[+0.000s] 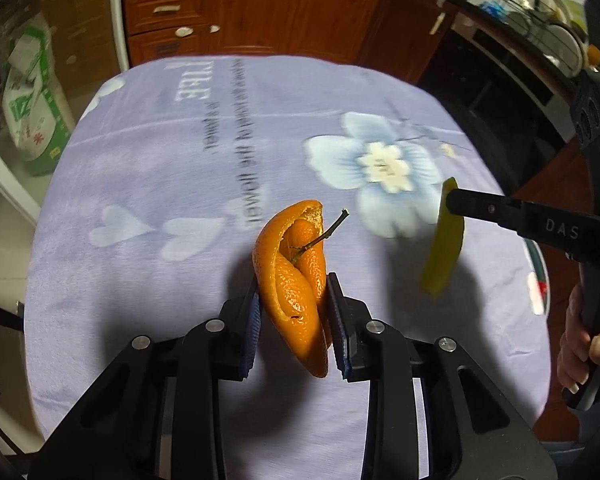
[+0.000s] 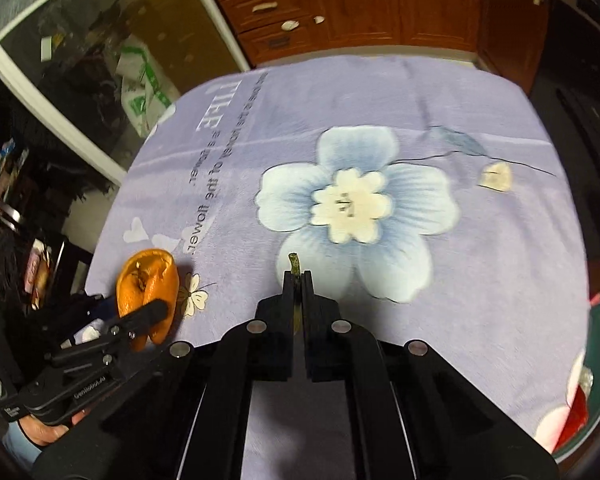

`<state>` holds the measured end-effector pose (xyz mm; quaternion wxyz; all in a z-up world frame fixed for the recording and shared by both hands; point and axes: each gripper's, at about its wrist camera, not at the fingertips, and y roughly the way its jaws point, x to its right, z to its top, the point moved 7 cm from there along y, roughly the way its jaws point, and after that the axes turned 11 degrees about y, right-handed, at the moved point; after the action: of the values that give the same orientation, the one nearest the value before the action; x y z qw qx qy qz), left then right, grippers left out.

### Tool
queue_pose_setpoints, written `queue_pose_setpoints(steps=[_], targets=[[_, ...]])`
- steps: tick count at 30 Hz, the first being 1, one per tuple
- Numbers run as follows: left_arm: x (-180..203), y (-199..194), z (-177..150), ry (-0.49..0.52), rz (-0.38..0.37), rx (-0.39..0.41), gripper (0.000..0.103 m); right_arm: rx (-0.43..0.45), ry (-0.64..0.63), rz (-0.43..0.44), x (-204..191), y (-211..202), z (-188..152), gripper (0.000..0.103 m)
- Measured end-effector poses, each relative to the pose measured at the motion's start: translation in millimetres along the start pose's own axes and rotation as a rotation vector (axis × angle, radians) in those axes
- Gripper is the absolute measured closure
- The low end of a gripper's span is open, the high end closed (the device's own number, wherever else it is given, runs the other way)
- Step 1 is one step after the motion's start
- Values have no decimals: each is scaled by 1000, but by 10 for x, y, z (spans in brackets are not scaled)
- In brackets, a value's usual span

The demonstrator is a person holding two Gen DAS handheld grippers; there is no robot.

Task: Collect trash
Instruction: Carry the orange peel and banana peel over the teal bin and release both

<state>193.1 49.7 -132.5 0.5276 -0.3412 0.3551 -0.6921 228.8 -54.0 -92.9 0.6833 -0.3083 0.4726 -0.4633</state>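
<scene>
My left gripper [image 1: 294, 292] is shut on an orange peel [image 1: 296, 276] with a thin stem, held above the purple flowered tablecloth [image 1: 160, 168]. The peel also shows in the right wrist view [image 2: 146, 288], low on the left. My right gripper [image 2: 297, 276] is shut on a yellow-green strip of peel [image 2: 294, 264], seen edge-on between its fingers. In the left wrist view that strip [image 1: 444, 240] hangs from the right gripper's fingertips [image 1: 456, 200] at the right. A small pale scrap [image 2: 496, 176] lies on the cloth by the flower stem, far right.
A green-rimmed bin [image 2: 596, 376] with red and white trash inside sits at the table's right edge. Wooden cabinets [image 1: 260, 8] stand behind the table. A glass door [image 2: 80, 60] and a green-white sack [image 1: 32, 112] are at the left. A dish rack [image 1: 548, 24] is on the counter.
</scene>
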Motion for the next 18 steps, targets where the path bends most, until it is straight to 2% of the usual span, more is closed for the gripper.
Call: queue_pose_setpoints(steps=[9, 18], targets=[[736, -165, 159, 118, -37, 21, 72, 110, 124, -11, 705, -772, -87, 99], [1756, -223, 340, 274, -99, 32, 72, 239, 251, -32, 1534, -1544, -221, 99]])
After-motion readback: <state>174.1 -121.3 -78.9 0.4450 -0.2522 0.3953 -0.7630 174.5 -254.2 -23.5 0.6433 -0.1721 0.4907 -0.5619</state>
